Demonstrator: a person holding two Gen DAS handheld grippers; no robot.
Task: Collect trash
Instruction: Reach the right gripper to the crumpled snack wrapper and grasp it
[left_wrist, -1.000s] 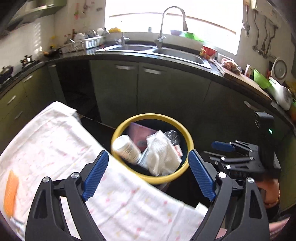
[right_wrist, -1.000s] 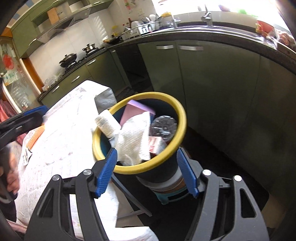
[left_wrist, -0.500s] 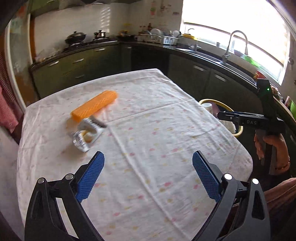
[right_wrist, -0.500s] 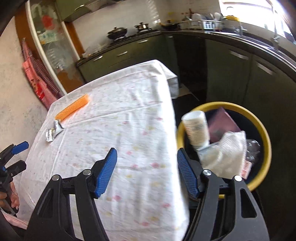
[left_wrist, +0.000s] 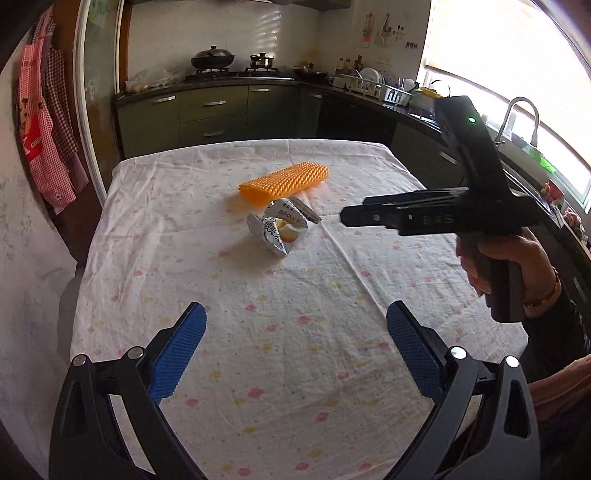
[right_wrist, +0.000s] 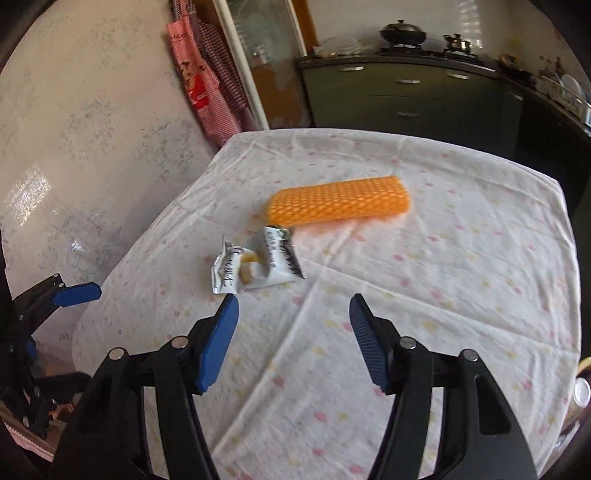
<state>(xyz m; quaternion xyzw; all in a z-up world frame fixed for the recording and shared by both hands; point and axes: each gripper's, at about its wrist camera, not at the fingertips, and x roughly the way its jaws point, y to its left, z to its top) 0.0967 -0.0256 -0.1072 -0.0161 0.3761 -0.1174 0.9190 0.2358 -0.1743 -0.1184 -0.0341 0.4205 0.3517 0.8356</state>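
Observation:
A crumpled silver-white food wrapper (left_wrist: 279, 227) lies mid-table, just in front of an orange foam net sleeve (left_wrist: 283, 183). Both show in the right wrist view too: the wrapper (right_wrist: 255, 266) and the sleeve (right_wrist: 340, 201). My left gripper (left_wrist: 295, 350) is open and empty over the near part of the table. My right gripper (right_wrist: 291, 332) is open and empty, a short way from the wrapper. The right gripper's body (left_wrist: 443, 214) shows in the left wrist view, right of the wrapper.
The table wears a white flowered cloth (left_wrist: 258, 332). Green kitchen cabinets (left_wrist: 214, 114) and a stove with pots stand behind it. Red checked aprons (right_wrist: 207, 74) hang on the wall. The bin's yellow rim (right_wrist: 581, 365) peeks in at the right wrist view's right edge.
Both grippers swung away from the yellow-rimmed trash bin to face the table. The right gripper has come closer to the wrapper and orange sleeve. Both stayed open.

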